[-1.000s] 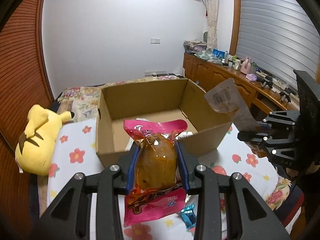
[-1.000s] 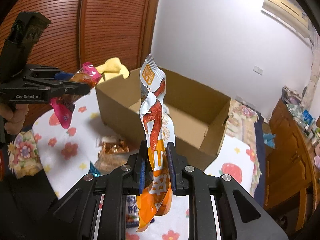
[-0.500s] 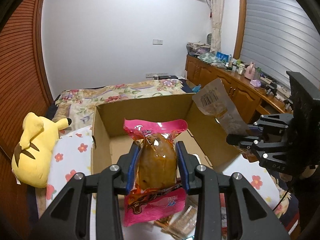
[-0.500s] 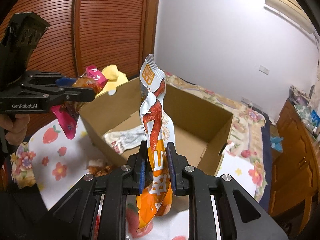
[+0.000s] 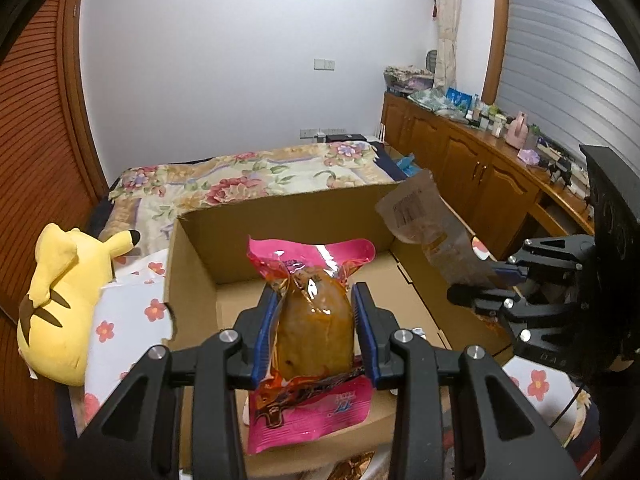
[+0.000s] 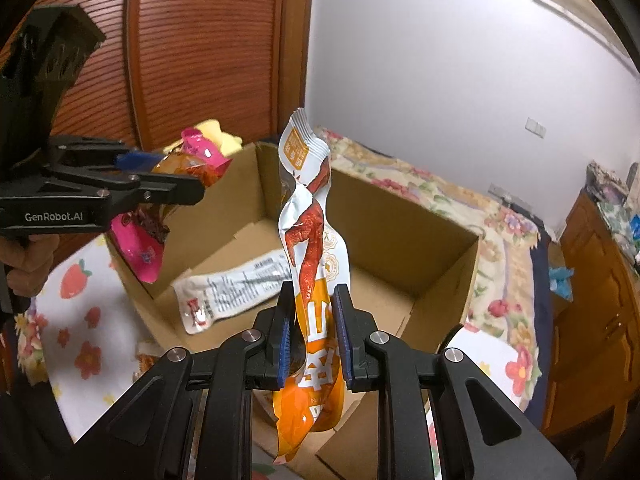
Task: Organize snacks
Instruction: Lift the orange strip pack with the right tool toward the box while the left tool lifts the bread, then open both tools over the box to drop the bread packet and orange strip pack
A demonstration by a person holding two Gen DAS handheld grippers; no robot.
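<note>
Above an open cardboard box (image 5: 280, 216) on a flowered bedspread (image 6: 80, 344), the left gripper (image 5: 316, 320) pinches a pink snack pouch (image 5: 312, 320) upright between its pads, while the right gripper (image 6: 312, 332) clamps an orange-and-white packet (image 6: 312, 248); a white packet (image 6: 232, 292) lies inside the box.

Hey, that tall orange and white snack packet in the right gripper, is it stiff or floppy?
The orange and white snack packet is probably floppy: it twists above the right gripper. Likely light, since the thin film stands unsupported. Its glossy surface may slip.
</note>
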